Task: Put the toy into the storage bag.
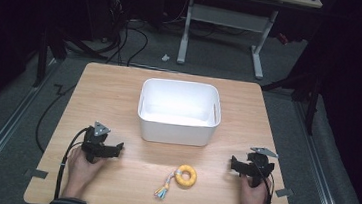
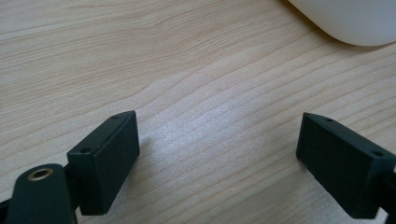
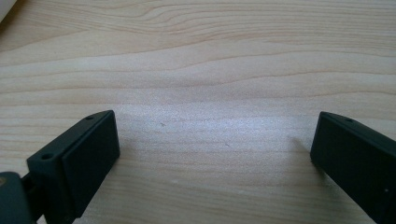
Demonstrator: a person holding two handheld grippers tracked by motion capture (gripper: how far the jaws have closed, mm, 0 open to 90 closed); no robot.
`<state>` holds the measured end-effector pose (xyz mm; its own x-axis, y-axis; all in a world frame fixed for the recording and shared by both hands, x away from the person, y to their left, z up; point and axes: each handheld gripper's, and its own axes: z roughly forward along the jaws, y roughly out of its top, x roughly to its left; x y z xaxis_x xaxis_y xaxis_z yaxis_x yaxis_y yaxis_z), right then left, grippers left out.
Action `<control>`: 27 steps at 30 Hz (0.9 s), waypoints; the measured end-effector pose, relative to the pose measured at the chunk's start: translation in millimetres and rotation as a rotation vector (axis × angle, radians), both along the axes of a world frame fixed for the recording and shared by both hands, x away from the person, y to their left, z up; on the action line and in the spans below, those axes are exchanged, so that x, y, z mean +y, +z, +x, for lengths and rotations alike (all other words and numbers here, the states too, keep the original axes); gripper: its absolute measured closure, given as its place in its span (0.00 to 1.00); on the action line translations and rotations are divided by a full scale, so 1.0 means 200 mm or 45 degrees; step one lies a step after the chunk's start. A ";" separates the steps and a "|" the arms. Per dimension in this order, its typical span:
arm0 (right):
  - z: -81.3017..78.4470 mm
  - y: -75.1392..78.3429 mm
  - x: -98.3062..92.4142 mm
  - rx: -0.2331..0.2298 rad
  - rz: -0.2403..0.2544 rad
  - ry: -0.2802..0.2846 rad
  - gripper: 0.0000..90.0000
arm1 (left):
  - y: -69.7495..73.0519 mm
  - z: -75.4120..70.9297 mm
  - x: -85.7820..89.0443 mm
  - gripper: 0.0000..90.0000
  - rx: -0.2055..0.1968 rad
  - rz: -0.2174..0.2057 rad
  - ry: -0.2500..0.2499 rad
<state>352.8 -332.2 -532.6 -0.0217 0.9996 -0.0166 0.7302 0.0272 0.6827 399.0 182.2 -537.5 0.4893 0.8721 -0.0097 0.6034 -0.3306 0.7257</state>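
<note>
Left gripper (image 1: 120, 149) rests on worktop (image 1: 120, 86), jaws spread wide, nothing between them. Right gripper (image 1: 233, 164) likewise released, low over bare wood. Yellow ring (image 1: 186, 176) with tassel lies between the 2 grippers, well apart from both, just in front of white bin (image 1: 177, 128).

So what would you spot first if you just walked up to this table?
Probably the big white tub in the middle of the wooden table. Next, the yellow ring with a colourful tassel, lying in front of the tub near the front edge. On either side of it rest the left gripper and the right gripper, both open with nothing between their jaws.
</note>
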 end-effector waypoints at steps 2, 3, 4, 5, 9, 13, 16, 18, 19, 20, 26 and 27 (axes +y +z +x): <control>0.00 0.00 0.00 0.003 0.000 -0.001 0.01 | 0.00 0.00 0.00 0.15 0.000 0.000 0.000; 0.00 0.00 0.00 0.000 0.000 0.000 0.01 | 0.00 0.00 0.00 0.15 0.000 0.000 0.000; 0.00 0.00 0.00 0.000 0.001 0.001 0.01 | 0.00 0.00 0.00 0.15 0.000 0.000 0.000; 0.00 0.00 0.00 -0.001 0.000 0.002 0.01 | 0.00 0.00 0.00 0.15 0.000 0.000 0.000; 0.00 0.00 0.00 0.001 -0.001 0.000 0.01 | 0.00 0.00 0.00 0.15 0.000 -0.001 0.000; 0.00 0.00 0.00 0.006 -0.003 0.004 0.00 | 0.00 0.00 0.00 0.16 0.001 -0.005 0.010; 0.00 0.00 0.00 0.006 -0.002 0.004 0.00 | 0.00 0.00 0.00 0.16 0.000 -0.003 0.010; 0.00 0.00 0.00 0.006 -0.002 0.004 0.00 | 0.00 0.00 0.00 0.16 0.001 -0.004 0.011; 0.00 0.00 0.00 0.004 -0.001 0.005 0.00 | 0.00 0.00 0.00 0.16 0.001 -0.004 0.010; 0.00 0.00 0.01 0.005 0.002 0.007 0.00 | 0.00 0.00 0.00 0.16 0.000 -0.003 0.010; 0.01 0.00 0.00 0.006 0.001 0.025 0.00 | 0.00 0.00 0.00 0.16 0.002 -0.005 0.010; 0.01 0.00 0.00 0.007 0.001 0.027 0.00 | 0.00 0.00 0.00 0.16 0.002 -0.005 0.010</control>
